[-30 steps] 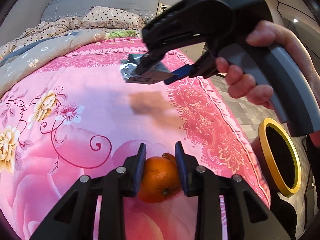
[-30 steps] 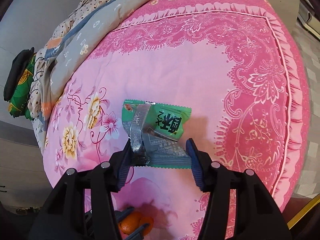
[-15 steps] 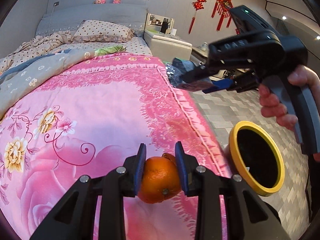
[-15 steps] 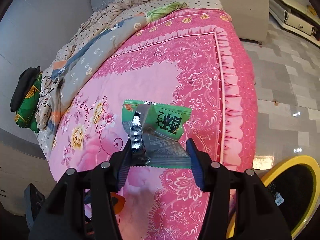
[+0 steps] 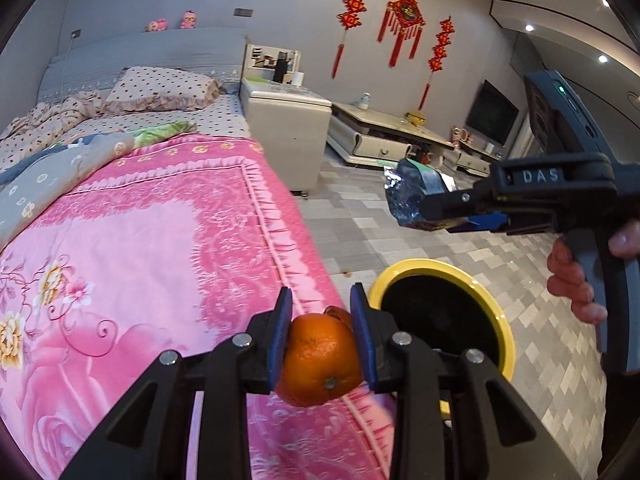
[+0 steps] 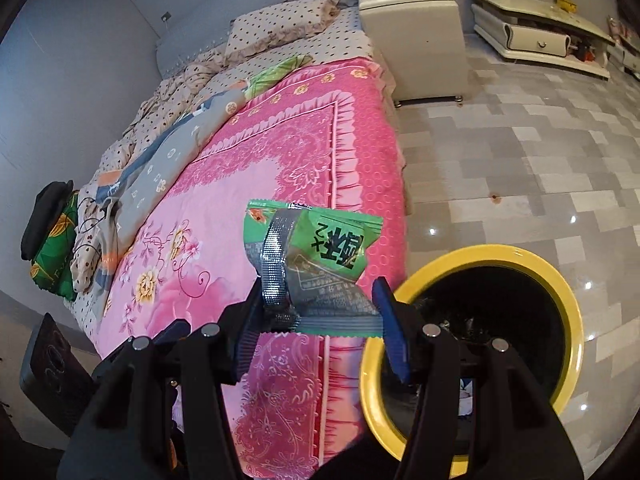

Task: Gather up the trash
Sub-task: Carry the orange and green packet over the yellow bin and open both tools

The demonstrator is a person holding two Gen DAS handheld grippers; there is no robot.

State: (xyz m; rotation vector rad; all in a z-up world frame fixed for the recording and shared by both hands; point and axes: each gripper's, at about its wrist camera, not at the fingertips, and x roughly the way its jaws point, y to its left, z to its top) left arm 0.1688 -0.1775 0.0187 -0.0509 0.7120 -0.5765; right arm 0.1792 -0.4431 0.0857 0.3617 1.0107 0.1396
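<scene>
My left gripper (image 5: 320, 332) is shut on an orange peel (image 5: 320, 356), held over the right edge of the pink bed (image 5: 160, 248) beside the yellow-rimmed black bin (image 5: 440, 272). My right gripper (image 6: 320, 320) is shut on a green and silver snack wrapper (image 6: 316, 264), held in the air near the bin (image 6: 480, 252), over the bed's edge. In the left wrist view the right gripper (image 5: 424, 212) holds the wrapper (image 5: 412, 192) above and beyond the bin.
A white bedside cabinet (image 5: 284, 128) stands by the bed's head. A low white TV stand (image 5: 392, 136) lines the far wall. Grey tiled floor (image 6: 520, 160) surrounds the bin. A folded quilt (image 6: 168, 160) and pillow (image 5: 160, 88) lie on the bed.
Both grippers have swung right, from over the bed toward the bin, each keeping its hold. The bin now shows large in both views.
</scene>
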